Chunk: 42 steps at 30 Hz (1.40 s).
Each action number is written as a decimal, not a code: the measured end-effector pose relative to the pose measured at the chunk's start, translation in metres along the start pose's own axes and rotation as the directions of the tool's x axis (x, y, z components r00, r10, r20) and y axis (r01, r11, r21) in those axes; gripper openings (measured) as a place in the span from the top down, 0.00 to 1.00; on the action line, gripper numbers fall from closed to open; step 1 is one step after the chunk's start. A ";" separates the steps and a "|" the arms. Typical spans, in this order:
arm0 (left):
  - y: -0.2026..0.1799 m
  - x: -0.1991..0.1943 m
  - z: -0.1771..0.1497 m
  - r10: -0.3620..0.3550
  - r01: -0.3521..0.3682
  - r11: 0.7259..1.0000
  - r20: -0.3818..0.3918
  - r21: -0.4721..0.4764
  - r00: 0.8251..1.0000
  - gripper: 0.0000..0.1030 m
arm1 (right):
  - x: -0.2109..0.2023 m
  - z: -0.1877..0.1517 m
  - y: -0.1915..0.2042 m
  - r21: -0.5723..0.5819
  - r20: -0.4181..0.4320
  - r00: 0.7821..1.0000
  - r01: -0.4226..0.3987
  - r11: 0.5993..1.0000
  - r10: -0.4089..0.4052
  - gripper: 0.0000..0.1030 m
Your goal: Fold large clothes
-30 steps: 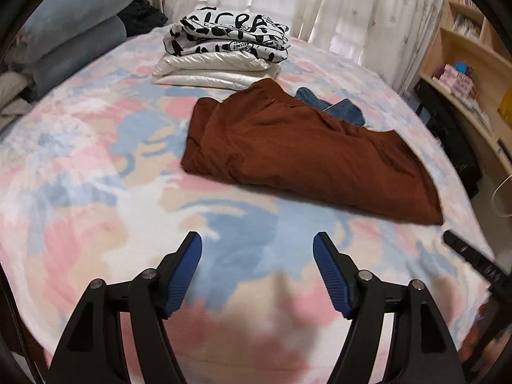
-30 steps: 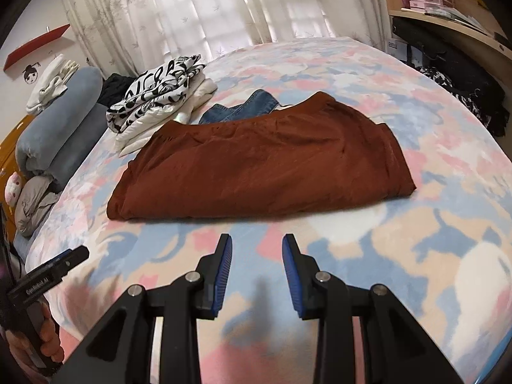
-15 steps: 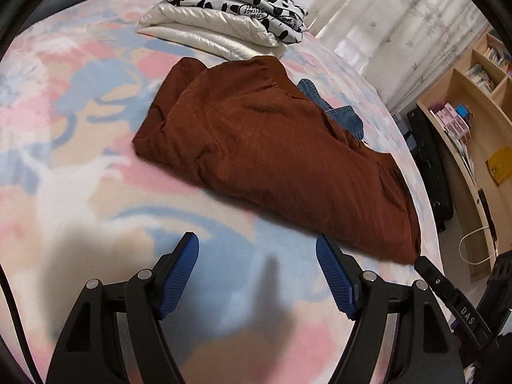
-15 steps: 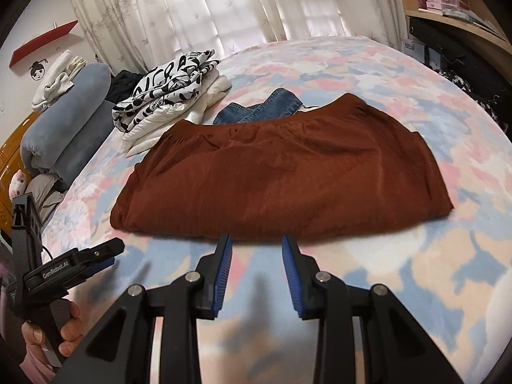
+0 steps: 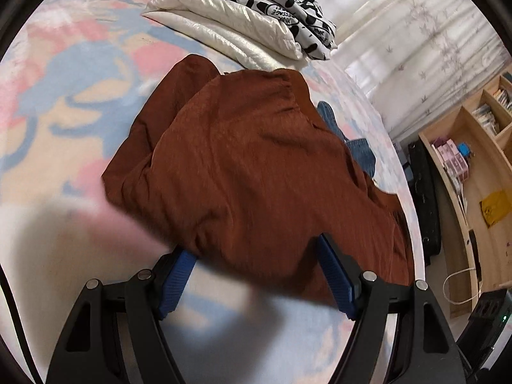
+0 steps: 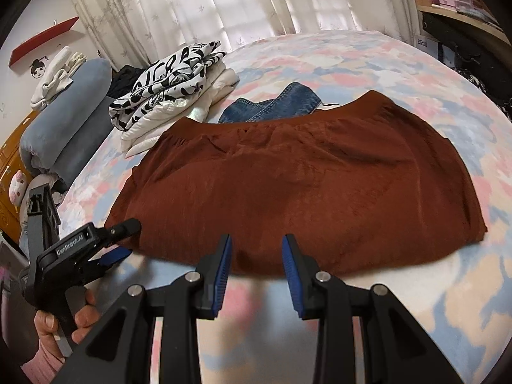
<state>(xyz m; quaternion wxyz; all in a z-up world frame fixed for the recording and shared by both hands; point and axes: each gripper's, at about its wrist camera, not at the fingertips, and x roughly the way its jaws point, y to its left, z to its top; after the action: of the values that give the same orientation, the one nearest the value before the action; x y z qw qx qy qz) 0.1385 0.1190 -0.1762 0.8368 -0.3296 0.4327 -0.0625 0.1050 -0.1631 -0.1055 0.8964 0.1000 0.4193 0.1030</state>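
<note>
The rust-brown garment (image 6: 300, 188) lies flat on the pastel bed (image 6: 400, 73), folded clothes (image 6: 172, 80) at its ten o'clock. Left tongs (image 5: 256, 275) gape wide over its near hem; right tongs (image 6: 256, 256) stand partly open, gripping nothing.

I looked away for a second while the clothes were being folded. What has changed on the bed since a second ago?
Both grippers have closed in on the rust-brown garment: the left gripper, jaws open, now reaches its near edge, and the right gripper, jaws narrowly apart, is at the near hem. Nothing is gripped yet. The garment, the folded stack and the jeans lie as before.
</note>
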 end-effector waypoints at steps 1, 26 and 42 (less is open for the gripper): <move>0.001 0.003 0.002 -0.005 0.005 1.000 0.004 -0.008 1.000 0.28 | 0.002 0.001 0.001 0.000 -0.001 1.000 -0.001 1.000 0.001 0.69; -0.031 -0.022 0.050 0.017 -0.057 0.992 0.342 0.109 0.940 0.89 | 0.036 0.047 0.031 -0.182 0.154 0.986 0.099 0.978 -0.071 0.83; -0.167 -0.053 0.023 -0.013 -0.168 0.880 0.378 0.444 0.926 0.89 | 0.115 0.053 0.014 -0.141 -0.069 0.996 -0.066 0.988 0.057 0.82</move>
<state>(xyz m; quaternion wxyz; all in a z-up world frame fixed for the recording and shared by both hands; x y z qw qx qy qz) 0.1537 0.0219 -0.0292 0.9594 -0.1058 0.2523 -0.0677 0.2166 -0.1239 -0.1533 0.8837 0.0447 0.4363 0.1637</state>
